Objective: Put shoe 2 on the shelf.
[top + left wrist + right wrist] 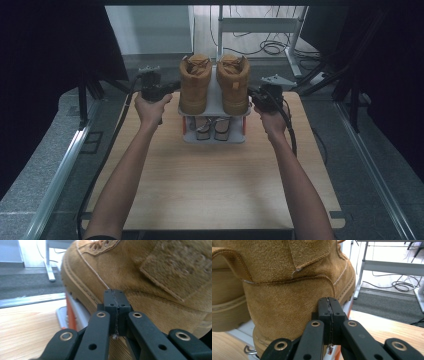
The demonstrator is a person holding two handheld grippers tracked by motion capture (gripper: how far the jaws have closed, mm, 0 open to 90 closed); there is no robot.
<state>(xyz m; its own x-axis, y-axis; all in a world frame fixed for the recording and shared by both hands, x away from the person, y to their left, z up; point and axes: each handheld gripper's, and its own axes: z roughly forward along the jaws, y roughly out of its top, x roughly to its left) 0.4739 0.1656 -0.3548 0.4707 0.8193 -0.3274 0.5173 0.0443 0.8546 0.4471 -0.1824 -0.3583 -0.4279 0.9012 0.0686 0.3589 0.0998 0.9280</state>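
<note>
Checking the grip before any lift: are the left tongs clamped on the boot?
No. In the left gripper view the left tongs are shut on nothing, their jaws pressed flat together just short of the tan boot.

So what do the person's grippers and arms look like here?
Both forearms are bare. Each hand holds a black gripper, left gripper and right gripper, with a dark cable trailing back and a grey plate on top. Up close, the black linkage arms carry brass-ringed pivots.
</note>
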